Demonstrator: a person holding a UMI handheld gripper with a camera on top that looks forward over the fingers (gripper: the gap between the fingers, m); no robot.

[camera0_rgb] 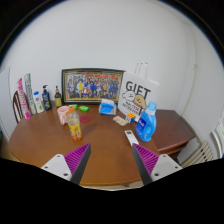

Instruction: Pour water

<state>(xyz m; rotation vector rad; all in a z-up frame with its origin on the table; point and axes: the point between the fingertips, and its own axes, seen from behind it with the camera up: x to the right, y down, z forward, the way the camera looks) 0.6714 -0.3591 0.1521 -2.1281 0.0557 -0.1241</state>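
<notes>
Two fingers with purple pads (78, 160) frame the nearest part of the scene, spread wide with nothing between them: the gripper (110, 160) is released and held above the near edge of the round wooden table (50, 150).

Just ahead of the right finger and slightly to its right stands the blue bottle (147, 122), upright, its long axis vertical, near the table's right edge. I judge this to be the vessel that holds the water, though its contents cannot be made out. It lies forward and to the right of the gripper's midline, so the approach would need a swing rightward before the fingers can straddle it.

Further in, toward the table's middle, sit an orange carton (74, 127) and a small pinkish box (64, 114) beside it, left of the midline. No obvious cup shows itself; the receiving vessel I cannot pick out.

Beyond the bottle stands a white gift bag (137, 95). At the far edge a framed picture (92, 84) leans on the wall, with several bottles (42, 100) at the far left.
</notes>
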